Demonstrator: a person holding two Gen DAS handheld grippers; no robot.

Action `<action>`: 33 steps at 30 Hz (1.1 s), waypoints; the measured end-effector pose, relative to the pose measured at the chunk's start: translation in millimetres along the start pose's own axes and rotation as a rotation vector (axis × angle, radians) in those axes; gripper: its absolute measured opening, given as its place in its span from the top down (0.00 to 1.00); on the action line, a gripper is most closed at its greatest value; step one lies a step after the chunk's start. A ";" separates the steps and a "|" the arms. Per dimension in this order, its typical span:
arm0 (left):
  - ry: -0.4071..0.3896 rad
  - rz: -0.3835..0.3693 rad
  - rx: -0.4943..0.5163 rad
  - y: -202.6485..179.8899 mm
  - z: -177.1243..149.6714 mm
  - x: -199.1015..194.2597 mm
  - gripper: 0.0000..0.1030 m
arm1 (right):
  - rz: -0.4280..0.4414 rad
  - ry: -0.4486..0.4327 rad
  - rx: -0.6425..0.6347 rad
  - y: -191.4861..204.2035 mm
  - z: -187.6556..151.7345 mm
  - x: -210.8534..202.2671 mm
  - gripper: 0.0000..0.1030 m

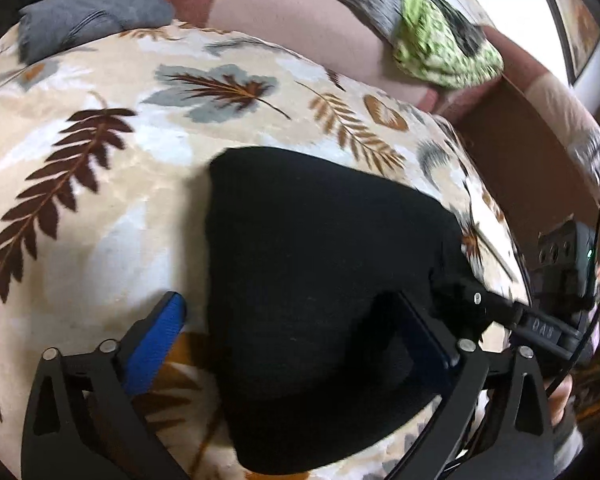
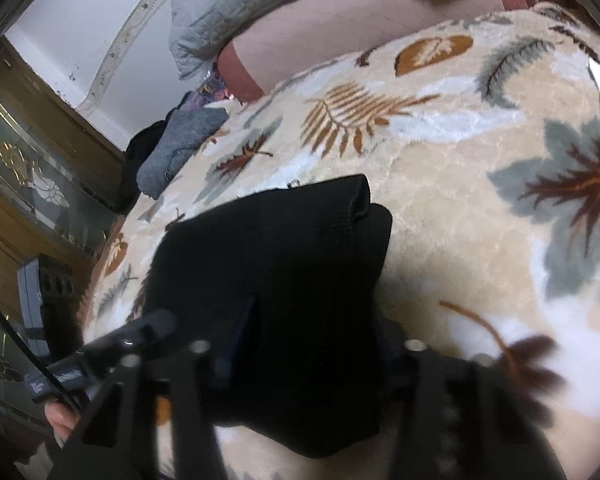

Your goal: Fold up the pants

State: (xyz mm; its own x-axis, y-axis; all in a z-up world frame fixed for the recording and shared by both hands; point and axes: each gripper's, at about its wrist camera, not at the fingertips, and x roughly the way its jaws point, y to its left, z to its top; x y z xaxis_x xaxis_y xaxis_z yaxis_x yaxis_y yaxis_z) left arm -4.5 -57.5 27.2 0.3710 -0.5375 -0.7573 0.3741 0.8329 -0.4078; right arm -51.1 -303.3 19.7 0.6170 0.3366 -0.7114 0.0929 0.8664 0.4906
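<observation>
Folded black pants (image 1: 320, 280) (image 2: 284, 256) lie as a thick bundle on a cream blanket with a leaf print (image 1: 100, 208) (image 2: 460, 200). My left gripper (image 1: 292, 340) is open and straddles the bundle's left edge. Its blue-padded left finger (image 1: 156, 340) is over bare blanket and its right finger (image 1: 424, 336) is over the black cloth. My right gripper (image 2: 312, 340) has the pants' near end filling the gap between its fingers, and it looks shut on that cloth. In the left wrist view the right gripper (image 1: 496, 312) meets the bundle's right corner.
Folded grey clothes (image 1: 84, 16) (image 2: 180, 140) lie at the blanket's far corner. A green patterned cloth (image 1: 440, 48) and a grey quilt (image 2: 228, 4) rest on the pink bedding behind. A wooden cabinet with glass (image 2: 28, 184) stands beside the bed's edge.
</observation>
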 end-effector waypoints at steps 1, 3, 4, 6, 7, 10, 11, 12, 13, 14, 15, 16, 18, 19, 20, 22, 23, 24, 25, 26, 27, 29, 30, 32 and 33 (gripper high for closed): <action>0.006 -0.013 0.019 -4.5 -0.4 -0.8 0.27 | -0.006 -0.007 -0.011 3.5 0.9 -2.8 0.59; -0.006 0.014 0.049 -10.7 -0.1 -5.5 0.37 | -0.016 -0.021 -0.039 11.5 3.3 -8.6 0.61; -0.010 0.017 0.057 -12.0 0.8 -8.6 0.41 | -0.017 -0.027 -0.046 14.5 4.4 -10.6 0.62; -0.034 0.024 0.073 -14.4 5.7 -20.1 0.55 | -0.011 -0.047 -0.069 24.5 9.9 -17.1 0.62; -0.045 0.024 0.080 -14.5 9.0 -24.4 0.57 | -0.008 -0.054 -0.076 27.0 11.9 -19.0 0.62; -0.083 0.040 0.112 -15.0 24.9 -39.5 0.58 | 0.009 -0.076 -0.093 39.8 26.5 -18.8 0.62; -0.090 0.048 0.117 -14.0 30.9 -42.0 0.58 | 0.011 -0.084 -0.099 45.5 34.1 -15.8 0.62; -0.095 0.055 0.118 -12.4 36.2 -43.0 0.58 | 0.011 -0.089 -0.103 49.3 38.6 -13.3 0.62; -0.102 0.066 0.118 -9.8 42.6 -44.2 0.58 | 0.012 -0.093 -0.109 53.7 43.7 -9.5 0.62; -0.110 0.078 0.119 -6.9 49.4 -45.0 0.58 | 0.014 -0.098 -0.117 59.2 50.6 -3.7 0.62; -0.115 0.087 0.120 -4.7 54.0 -44.5 0.58 | 0.014 -0.100 -0.121 62.4 54.4 0.4 0.62; -0.120 0.099 0.118 -0.5 60.2 -43.3 0.58 | 0.014 -0.100 -0.123 65.7 58.7 4.9 0.62; -0.122 0.110 0.109 7.0 68.2 -40.5 0.58 | 0.012 -0.101 -0.130 71.4 68.2 16.7 0.62; -0.122 0.117 0.103 11.4 72.0 -37.8 0.58 | 0.008 -0.099 -0.135 74.0 72.4 23.7 0.62; -0.120 0.124 0.096 16.0 75.5 -34.4 0.58 | 0.004 -0.094 -0.139 75.6 75.9 30.9 0.62; -0.109 0.134 0.081 24.4 80.0 -25.7 0.58 | -0.006 -0.077 -0.142 75.5 80.1 45.8 0.62; -0.099 0.139 0.069 30.3 80.6 -20.3 0.58 | -0.009 -0.066 -0.141 73.9 80.8 51.7 0.62; -0.087 0.143 0.058 34.9 80.3 -14.3 0.58 | -0.020 -0.042 -0.139 71.1 81.5 62.4 0.61; -0.063 0.149 0.041 41.5 78.9 -4.7 0.57 | -0.038 -0.014 -0.137 67.5 80.5 73.4 0.60; -0.047 0.155 0.028 46.9 76.7 2.4 0.53 | -0.056 0.000 -0.138 65.3 79.0 79.0 0.58; -0.049 0.157 0.015 52.4 73.1 7.1 0.46 | -0.085 0.009 -0.145 62.1 75.7 85.2 0.55; -0.071 0.141 0.001 56.5 69.4 6.7 0.38 | -0.092 -0.004 -0.158 57.6 70.7 84.8 0.51; -0.071 0.140 -0.008 59.0 68.8 6.3 0.32 | -0.091 -0.003 -0.159 56.6 70.8 82.8 0.49; -0.065 0.146 -0.018 61.3 70.6 5.7 0.28 | -0.095 -0.008 -0.163 57.7 72.2 75.6 0.49; -0.063 0.148 -0.018 61.3 71.4 4.9 0.28 | -0.099 -0.014 -0.167 59.1 72.1 72.8 0.49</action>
State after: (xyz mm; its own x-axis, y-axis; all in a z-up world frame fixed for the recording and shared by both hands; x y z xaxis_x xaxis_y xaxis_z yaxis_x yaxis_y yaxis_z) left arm 80.9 -18.4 35.0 0.4735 -0.4153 -0.7767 0.2961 0.9056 -0.3037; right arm 55.6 -254.2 33.2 0.6218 0.2422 -0.7448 0.0233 0.9448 0.3268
